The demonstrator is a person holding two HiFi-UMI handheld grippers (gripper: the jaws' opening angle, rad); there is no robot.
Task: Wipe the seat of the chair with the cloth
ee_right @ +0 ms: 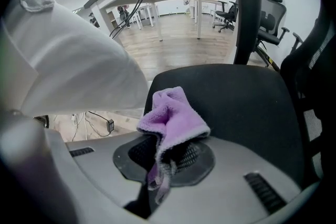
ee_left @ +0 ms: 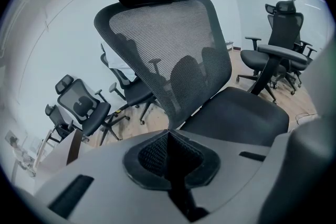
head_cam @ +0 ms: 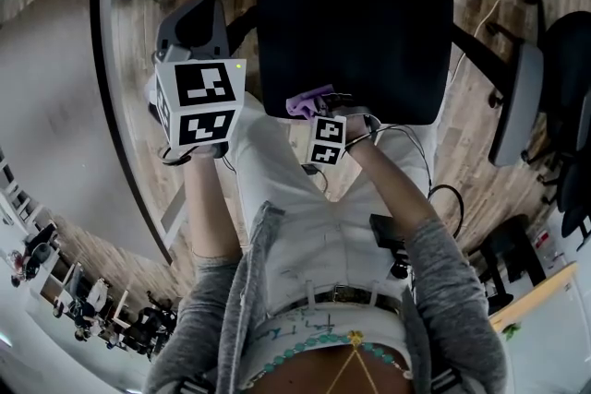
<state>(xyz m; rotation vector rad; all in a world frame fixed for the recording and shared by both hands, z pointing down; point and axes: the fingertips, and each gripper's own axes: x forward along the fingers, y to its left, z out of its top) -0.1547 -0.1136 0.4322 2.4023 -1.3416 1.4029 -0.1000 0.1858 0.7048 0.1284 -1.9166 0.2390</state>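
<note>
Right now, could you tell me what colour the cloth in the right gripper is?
The fluffy cloth is light purple, clearest in the right gripper view.

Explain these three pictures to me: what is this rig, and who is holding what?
No robot here: a person holds a hand-held gripper in each hand; the marker cubes are parts of those. The head view looks down from the person's head; each gripper view rides on its own gripper. The right hand-held gripper is shut on a purple cloth at the near edge of the black chair seat. The left hand-held gripper, off to the seat's left, is shut and empty.
</note>
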